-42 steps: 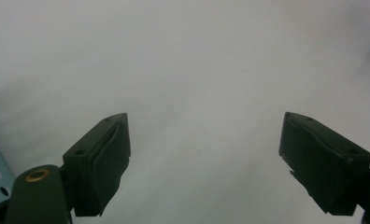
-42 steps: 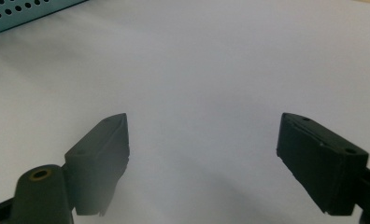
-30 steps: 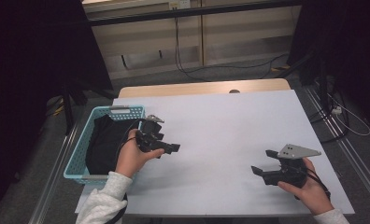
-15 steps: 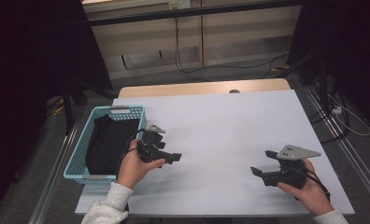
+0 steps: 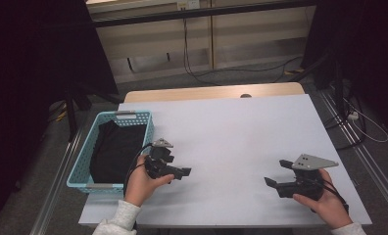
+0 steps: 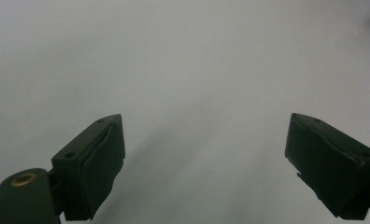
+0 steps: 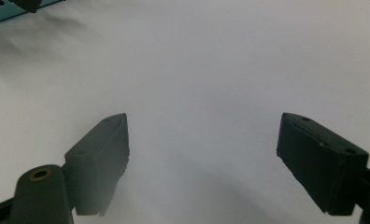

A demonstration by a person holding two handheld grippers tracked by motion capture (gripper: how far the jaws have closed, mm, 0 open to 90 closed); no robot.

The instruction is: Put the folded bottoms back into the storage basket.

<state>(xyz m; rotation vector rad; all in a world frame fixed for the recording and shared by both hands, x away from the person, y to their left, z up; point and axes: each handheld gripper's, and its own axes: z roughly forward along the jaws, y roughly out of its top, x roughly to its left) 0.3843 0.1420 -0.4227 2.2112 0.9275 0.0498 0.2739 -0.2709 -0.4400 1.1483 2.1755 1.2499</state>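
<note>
A light blue plastic basket (image 5: 83, 161) stands at the table's left edge with a black cloth (image 5: 116, 149) lying inside it. My left gripper (image 5: 182, 172) rests low over the white table (image 5: 231, 132) just right of the basket, pointing right. In the left gripper view its jaws stand wide apart with bare table between them (image 6: 204, 154). My right gripper (image 5: 271, 183) sits near the front right, pointing left. Its jaws are also spread wide over bare table (image 7: 204, 154), and a corner of the basket (image 7: 5, 11) shows at the top left.
A wooden strip (image 5: 211, 92) runs along the table's far edge. Beyond it are a wall, cables on the floor (image 5: 202, 73) and dark stands at either side. Metal rails (image 5: 373, 166) run along the floor right of the table.
My left gripper has drawn back toward the front edge and slightly right, away from the basket. The right gripper has stayed where it was.
</note>
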